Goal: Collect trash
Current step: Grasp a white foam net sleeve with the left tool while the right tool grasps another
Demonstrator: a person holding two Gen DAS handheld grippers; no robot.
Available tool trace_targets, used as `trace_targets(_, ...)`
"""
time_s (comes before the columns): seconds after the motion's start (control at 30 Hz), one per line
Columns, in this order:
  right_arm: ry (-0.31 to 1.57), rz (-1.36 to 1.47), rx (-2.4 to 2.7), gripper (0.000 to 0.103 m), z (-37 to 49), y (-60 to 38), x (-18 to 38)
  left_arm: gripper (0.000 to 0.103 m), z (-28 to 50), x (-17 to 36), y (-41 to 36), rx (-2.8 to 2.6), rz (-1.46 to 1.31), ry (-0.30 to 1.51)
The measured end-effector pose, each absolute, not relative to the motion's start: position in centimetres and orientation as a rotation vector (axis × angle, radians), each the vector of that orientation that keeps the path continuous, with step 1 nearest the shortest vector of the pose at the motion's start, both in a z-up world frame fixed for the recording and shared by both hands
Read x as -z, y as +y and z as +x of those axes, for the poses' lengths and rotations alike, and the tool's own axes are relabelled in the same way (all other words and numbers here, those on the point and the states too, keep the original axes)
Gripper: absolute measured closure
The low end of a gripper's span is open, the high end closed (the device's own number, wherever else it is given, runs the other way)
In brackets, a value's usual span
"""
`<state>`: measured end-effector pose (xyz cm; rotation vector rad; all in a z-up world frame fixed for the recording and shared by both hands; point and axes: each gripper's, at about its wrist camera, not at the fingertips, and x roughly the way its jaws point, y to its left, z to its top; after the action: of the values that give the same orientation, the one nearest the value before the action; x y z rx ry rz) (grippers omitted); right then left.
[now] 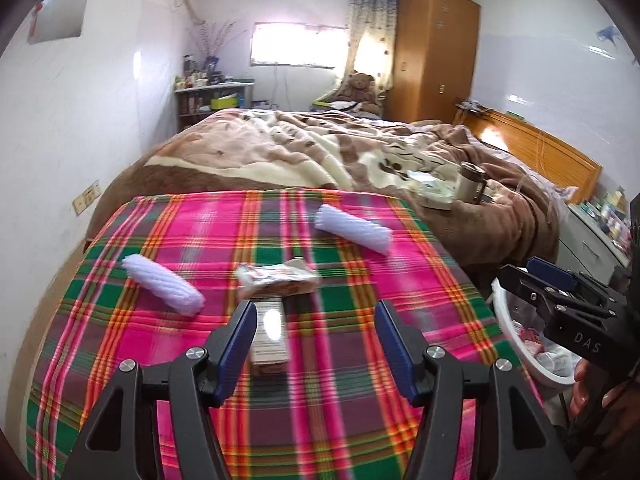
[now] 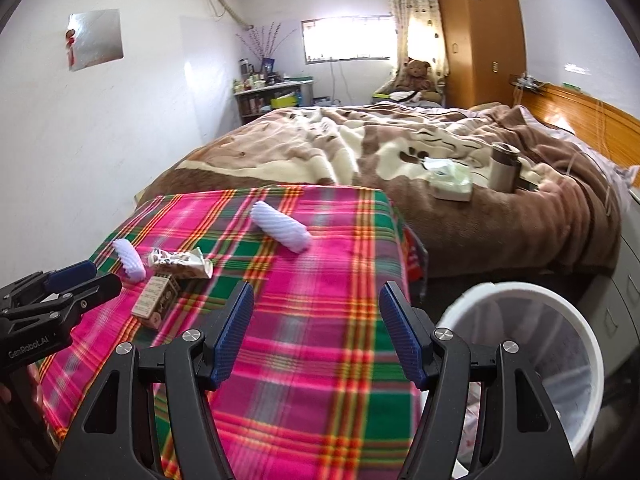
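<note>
On the plaid cloth (image 1: 328, 360) lie two white foam net sleeves, one on the left (image 1: 162, 282) and one further back on the right (image 1: 352, 229), a crumpled snack wrapper (image 1: 276, 278) and a small brown box (image 1: 270, 332). My left gripper (image 1: 316, 344) is open, low over the cloth, with the box just by its left finger. My right gripper (image 2: 316, 330) is open and empty above the cloth's right side, beside the white trash bin (image 2: 576, 320). The right wrist view also shows the sleeves (image 2: 129, 260) (image 2: 282, 227), wrapper (image 2: 180, 262) and box (image 2: 156, 300).
A bed with a brown blanket (image 2: 360, 148) lies behind, bearing a tissue pack (image 2: 450, 184) and a metal mug (image 2: 504, 168). A wardrobe (image 2: 480, 32) and a teddy bear (image 2: 416, 74) stand at the back. Drawers (image 1: 592, 240) sit at the right.
</note>
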<state>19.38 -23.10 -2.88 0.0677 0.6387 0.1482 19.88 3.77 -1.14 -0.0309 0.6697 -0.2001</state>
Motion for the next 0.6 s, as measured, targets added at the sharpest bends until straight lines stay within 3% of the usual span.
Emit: trace_targets(0.6, 0.688, -0.061, -0.213, 0.036, 27.8, -19.1, 4.8, 0.037, 26.4, 3.9, 14.1, -0.012, -0.124, 0.729)
